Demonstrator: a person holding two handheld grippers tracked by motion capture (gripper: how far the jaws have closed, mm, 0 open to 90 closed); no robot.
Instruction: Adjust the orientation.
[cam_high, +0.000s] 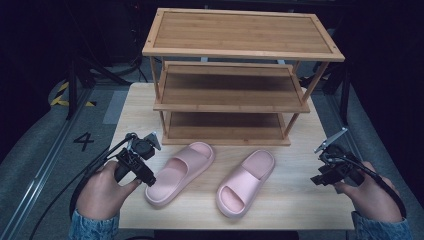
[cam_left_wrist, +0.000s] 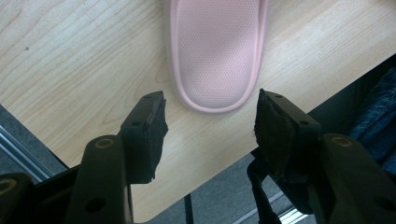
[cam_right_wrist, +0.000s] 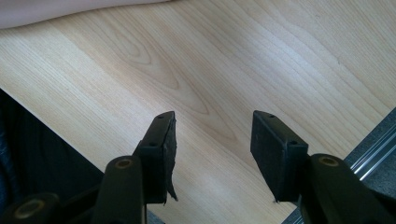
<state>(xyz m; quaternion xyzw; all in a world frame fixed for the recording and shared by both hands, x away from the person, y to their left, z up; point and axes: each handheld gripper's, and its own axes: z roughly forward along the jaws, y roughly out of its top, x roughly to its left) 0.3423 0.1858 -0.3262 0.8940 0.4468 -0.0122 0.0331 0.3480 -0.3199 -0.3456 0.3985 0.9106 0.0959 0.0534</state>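
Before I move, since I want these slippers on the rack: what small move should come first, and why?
Probably ease the left hand-held gripper forward over the heel of the left pink slipper. Its jaws stand open with the heel just ahead of them, nothing gripped. The right hand-held gripper is farther from the right pink slipper.

Left slipper (cam_left_wrist: 215, 51): toe end cut off by the top edge of the left tool view; right slipper (cam_right_wrist: 70, 10): a pale sliver at the right tool view's top edge; rack (cam_high: 235, 77): lowest shelf was partly shadowed under the middle one.
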